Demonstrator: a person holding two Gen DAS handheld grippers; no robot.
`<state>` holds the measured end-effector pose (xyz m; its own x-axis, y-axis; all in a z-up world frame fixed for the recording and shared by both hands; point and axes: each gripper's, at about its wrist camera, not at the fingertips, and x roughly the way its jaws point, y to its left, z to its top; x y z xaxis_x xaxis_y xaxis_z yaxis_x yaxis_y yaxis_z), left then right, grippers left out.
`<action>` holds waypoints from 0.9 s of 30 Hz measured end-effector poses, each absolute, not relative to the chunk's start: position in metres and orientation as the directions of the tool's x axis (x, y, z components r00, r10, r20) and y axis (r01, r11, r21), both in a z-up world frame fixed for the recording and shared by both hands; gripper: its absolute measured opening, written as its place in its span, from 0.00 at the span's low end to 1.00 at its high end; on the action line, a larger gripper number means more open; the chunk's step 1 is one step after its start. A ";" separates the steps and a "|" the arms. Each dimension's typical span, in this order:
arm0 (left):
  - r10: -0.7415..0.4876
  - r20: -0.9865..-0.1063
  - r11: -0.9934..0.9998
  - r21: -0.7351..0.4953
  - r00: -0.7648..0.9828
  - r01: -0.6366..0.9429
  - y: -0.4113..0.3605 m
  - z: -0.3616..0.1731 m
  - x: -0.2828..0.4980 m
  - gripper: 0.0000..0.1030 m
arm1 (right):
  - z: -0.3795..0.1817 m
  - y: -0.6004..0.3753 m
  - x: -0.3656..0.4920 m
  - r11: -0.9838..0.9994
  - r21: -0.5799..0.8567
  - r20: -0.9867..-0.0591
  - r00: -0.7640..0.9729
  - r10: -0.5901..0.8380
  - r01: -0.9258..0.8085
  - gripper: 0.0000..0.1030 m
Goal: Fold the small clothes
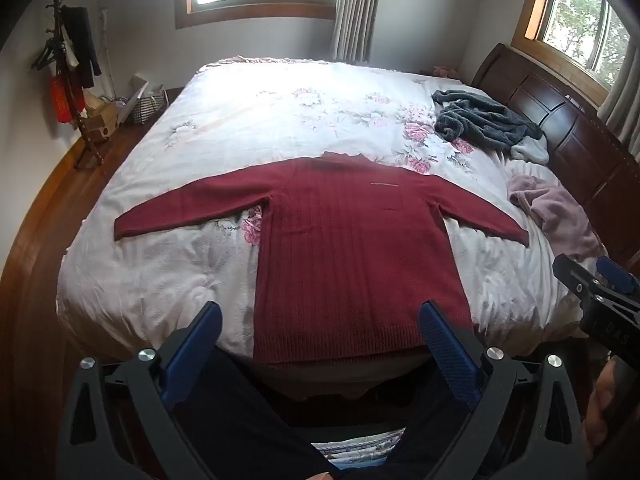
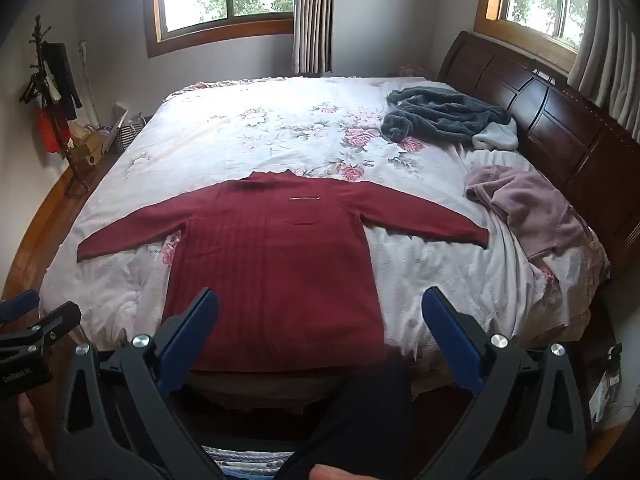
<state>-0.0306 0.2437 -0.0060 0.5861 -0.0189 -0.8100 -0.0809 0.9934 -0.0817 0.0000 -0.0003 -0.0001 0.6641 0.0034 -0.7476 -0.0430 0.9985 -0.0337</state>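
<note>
Red sweater (image 1: 352,240) — flat on the bed (image 1: 160,280), sleeves spread, hem just ahead of both claws. Left claw (image 1: 320,320), right claw (image 2: 320,308) — each wide open, holding nothing.

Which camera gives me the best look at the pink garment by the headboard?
The right wrist view: the pink garment lies whole and crumpled, right of the red sweater and well inside the frame. In the left wrist view the garment sits near the warped right edge, and the right hand-held gripper covers its near end.
</note>
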 end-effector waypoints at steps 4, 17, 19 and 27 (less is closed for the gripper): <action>-0.017 -0.811 0.993 -0.082 0.585 -0.085 0.243 -0.006 -0.032 0.96 | 0.000 0.000 0.000 0.998 -0.038 -0.749 0.662 0.001 -0.046 0.98; 0.008 -0.803 0.993 -0.063 0.596 -0.099 0.245 -0.002 -0.034 0.96 | 0.001 0.003 0.003 0.998 -0.037 -0.749 0.663 0.009 -0.056 0.98; 0.015 -0.800 0.993 -0.057 0.599 -0.102 0.245 -0.001 -0.034 0.96 | 0.004 0.006 0.003 0.997 -0.039 -0.748 0.664 0.010 -0.059 0.98; 0.024 -0.796 0.994 -0.049 0.605 -0.103 0.246 0.002 -0.035 0.96 | 0.002 0.005 0.004 0.997 -0.038 -0.746 0.666 0.018 -0.070 0.98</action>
<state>-0.0345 0.2457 0.0020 0.6052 0.0235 -0.7957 -0.1028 0.9935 -0.0488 0.0044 0.0049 0.0015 0.6662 0.0180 -0.7456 -0.0697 0.9968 -0.0382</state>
